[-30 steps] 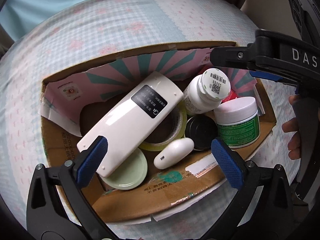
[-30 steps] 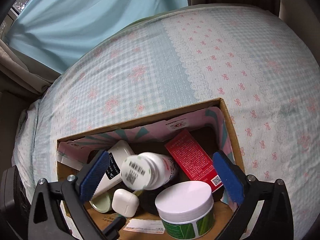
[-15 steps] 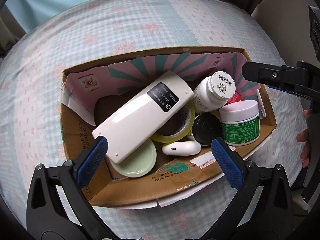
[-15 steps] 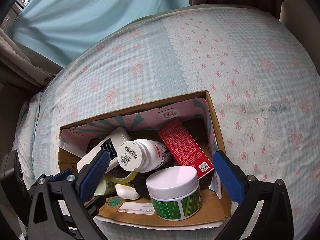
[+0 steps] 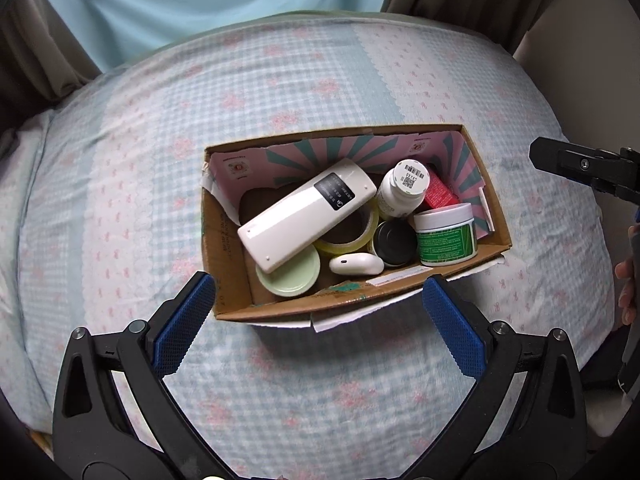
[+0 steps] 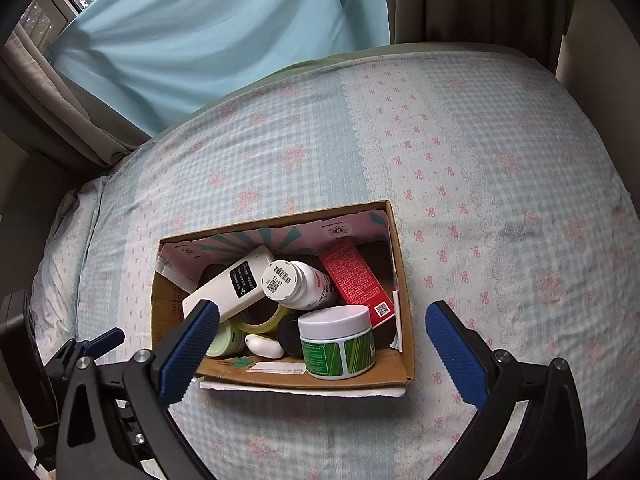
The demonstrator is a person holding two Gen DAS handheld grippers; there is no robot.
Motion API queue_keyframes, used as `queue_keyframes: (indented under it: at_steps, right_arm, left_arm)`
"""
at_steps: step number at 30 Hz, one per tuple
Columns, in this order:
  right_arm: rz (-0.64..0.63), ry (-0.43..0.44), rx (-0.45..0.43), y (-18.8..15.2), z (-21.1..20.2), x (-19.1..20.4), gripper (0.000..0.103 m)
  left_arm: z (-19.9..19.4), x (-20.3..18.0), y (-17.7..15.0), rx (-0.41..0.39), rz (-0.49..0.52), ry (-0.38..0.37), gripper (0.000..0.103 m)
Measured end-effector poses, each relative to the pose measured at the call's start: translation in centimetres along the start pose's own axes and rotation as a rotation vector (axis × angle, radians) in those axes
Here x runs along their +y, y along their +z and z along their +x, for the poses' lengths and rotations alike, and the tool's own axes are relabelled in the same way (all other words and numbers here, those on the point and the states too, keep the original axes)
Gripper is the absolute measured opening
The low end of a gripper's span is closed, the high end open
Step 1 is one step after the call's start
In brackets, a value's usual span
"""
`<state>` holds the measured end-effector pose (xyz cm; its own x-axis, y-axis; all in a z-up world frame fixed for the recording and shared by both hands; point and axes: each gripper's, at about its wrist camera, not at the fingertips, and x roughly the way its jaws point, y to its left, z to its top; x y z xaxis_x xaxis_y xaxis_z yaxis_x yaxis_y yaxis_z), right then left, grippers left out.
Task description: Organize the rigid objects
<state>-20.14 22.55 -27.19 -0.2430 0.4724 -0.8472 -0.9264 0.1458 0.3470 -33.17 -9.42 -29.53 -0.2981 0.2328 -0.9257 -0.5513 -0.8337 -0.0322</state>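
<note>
Both pairs of fingers stand wide apart and empty: the left gripper [image 5: 318, 312] hovers above the near edge of the cardboard box [image 5: 236, 264], the right gripper [image 6: 322, 344] above its near right part. The box sits on the bed [image 5: 120, 184], open-topped with a pink and teal lining. Inside, a white remote [image 5: 306, 216] lies slanted over a roll of yellowish tape [image 5: 352, 240] and a pale green lid [image 5: 288, 276]. Beside them lie a white bottle [image 5: 402, 190] on its side, a red carton [image 6: 356, 280], a green-labelled jar [image 5: 446, 236], a black lid [image 5: 394, 238] and a small white case [image 5: 356, 265]. Compared with a second ago, both grippers have pulled back and the whole box shows, its contents unmoved
</note>
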Motion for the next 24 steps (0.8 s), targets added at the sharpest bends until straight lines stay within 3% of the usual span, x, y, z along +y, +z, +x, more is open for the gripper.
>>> queue_keyframes:
  at_steps: [4, 10, 16, 19, 24]
  right_arm:
    - [-0.058, -0.008, -0.038, -0.3, -4.7, 0.3, 0.103]
    - [-0.117, -0.016, -0.131, -0.5, -14.3, 0.4, 0.103]
    - [-0.210, -0.112, -0.262, -0.7, -24.1, 1.1, 0.103]
    - [-0.227, -0.139, -0.333, -1.3, -27.6, 1.2, 0.103]
    - [-0.221, -0.161, -0.408, -3.2, -30.2, 1.2, 0.103]
  left_arm:
    - [-5.7, -1.3, 0.2, -0.057, 0.000, 0.059, 0.103]
    - [-15.7, -3.7, 1.0, -0.199, -0.047, 0.083, 0.103]
    - [-24.9, -6.6, 1.0, -0.371, -0.067, 0.115, 0.103]
    - [-28.0, -8.2, 0.1, -0.454, -0.062, 0.107, 0.103]
    - [-29.9, -9.8, -1.4, -0.515, -0.077, 0.085, 0.103]
